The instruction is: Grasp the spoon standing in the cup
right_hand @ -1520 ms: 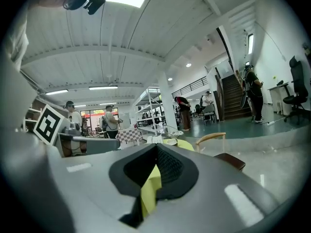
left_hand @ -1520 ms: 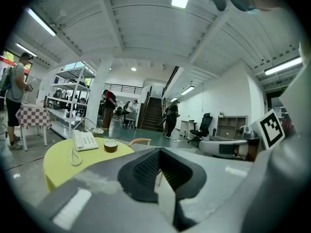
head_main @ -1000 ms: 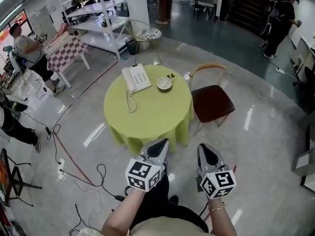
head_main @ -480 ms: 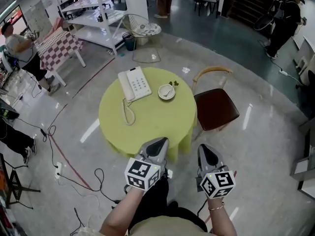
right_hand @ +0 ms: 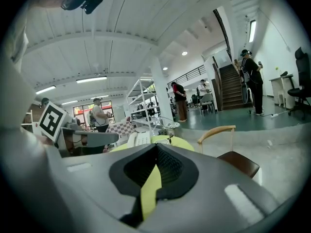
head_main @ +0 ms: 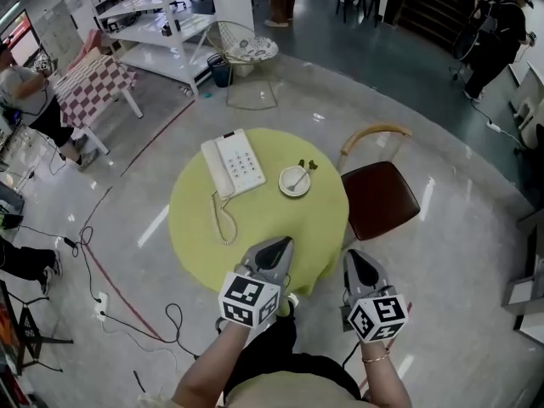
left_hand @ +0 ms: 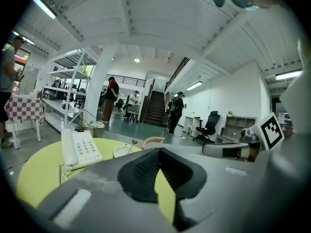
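Left tool (head_main: 274, 249) and right tool (head_main: 355, 260): you hold both closed and empty, well apart from the spoon (head_main: 301, 175) in the cup (head_main: 289, 187).

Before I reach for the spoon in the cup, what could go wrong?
The left gripper and right gripper are shut; arriving so, they may knock the spoon or tip the cup. The telephone lies close beside the cup, so a sweep from the left could bump it. Floor cables could catch a foot.
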The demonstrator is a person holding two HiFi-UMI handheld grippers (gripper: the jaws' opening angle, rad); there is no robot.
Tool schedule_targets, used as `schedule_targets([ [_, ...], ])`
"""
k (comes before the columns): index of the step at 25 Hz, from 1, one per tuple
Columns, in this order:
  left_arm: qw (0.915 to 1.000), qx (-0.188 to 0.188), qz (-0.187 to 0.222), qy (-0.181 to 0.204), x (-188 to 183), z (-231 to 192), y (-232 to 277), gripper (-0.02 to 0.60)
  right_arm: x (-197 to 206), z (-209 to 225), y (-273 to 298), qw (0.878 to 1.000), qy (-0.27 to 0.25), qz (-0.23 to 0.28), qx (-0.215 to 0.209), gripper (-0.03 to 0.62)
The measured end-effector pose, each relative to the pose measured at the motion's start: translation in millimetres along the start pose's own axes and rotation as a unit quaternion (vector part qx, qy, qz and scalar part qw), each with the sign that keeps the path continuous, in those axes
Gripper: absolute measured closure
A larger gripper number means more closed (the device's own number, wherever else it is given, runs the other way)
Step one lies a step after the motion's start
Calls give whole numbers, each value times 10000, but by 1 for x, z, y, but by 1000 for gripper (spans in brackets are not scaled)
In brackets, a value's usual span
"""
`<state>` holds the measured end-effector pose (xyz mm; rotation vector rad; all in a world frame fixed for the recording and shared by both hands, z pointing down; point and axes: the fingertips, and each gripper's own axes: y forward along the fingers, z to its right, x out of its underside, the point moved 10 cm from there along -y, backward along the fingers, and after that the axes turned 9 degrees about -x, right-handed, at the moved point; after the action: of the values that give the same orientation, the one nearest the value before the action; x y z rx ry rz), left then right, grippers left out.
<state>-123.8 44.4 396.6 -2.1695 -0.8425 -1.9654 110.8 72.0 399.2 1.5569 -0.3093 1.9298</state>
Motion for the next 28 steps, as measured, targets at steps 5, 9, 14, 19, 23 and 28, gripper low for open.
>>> schedule_targets([
  [5,9999,92,-93,53,-8,-17,23,578,-8,10,24,9999,37,15,117,595],
  [9,9998,151,-92,69,-14,-28,37,563,-11,12,36,9999,41,8,157,594],
  [14,9996,243,-147,77,-15,-29,49,563,-10,19,39,9997,61,-61,221,595],
  [19,9994,236,-223,74,-18,-23,55,554,-14,29,40,9995,22,-133,286,594],
  [23,9994,155,-298,64,-17,-22,62,523,-13,37,42,9996,62,-191,192,594],
  [28,9995,-18,-311,42,-21,-23,79,499,-17,51,43,9996,64,-273,103,595],
])
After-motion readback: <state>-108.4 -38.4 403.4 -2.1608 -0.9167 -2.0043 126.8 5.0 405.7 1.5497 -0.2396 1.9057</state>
